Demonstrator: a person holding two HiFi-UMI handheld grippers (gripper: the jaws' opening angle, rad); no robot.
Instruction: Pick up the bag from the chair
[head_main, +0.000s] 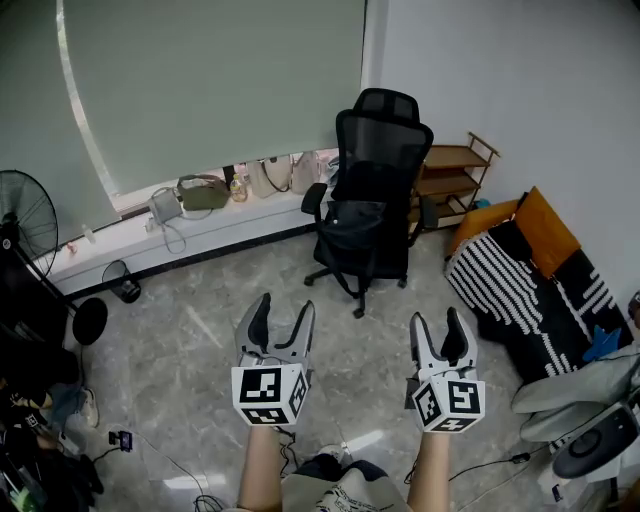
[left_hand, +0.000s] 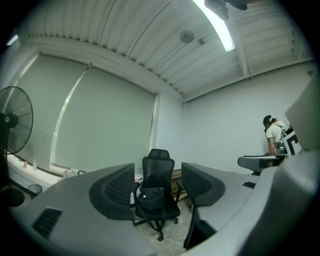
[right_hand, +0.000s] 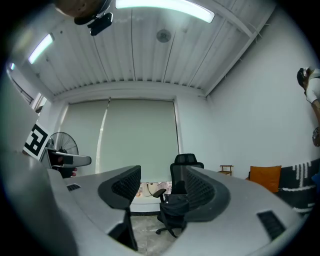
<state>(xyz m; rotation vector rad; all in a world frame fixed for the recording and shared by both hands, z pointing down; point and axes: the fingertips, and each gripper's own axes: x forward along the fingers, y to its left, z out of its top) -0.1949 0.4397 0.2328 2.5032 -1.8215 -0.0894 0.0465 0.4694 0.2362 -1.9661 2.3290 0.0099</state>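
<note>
Approaching needed first: black, slumped soft-fabric bag (head_main: 352, 222) on seat of black mesh-backed swivel chair (head_main: 383, 150), well apart from both tools. Jaws of left gripper (head_main: 285, 305) and right gripper (head_main: 437, 317) spread wide, nothing held. Advised: advance squarely, seize upper fold or strap, lift gently; risk of wheeled base rolling over glossy marbled floor (head_main: 200, 330).

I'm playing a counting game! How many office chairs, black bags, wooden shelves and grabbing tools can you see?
office chair: 1
black bag on the chair's seat: 1
wooden shelf: 1
tools: 2, the left tool and the right tool, both open and empty
Total: 5
</note>
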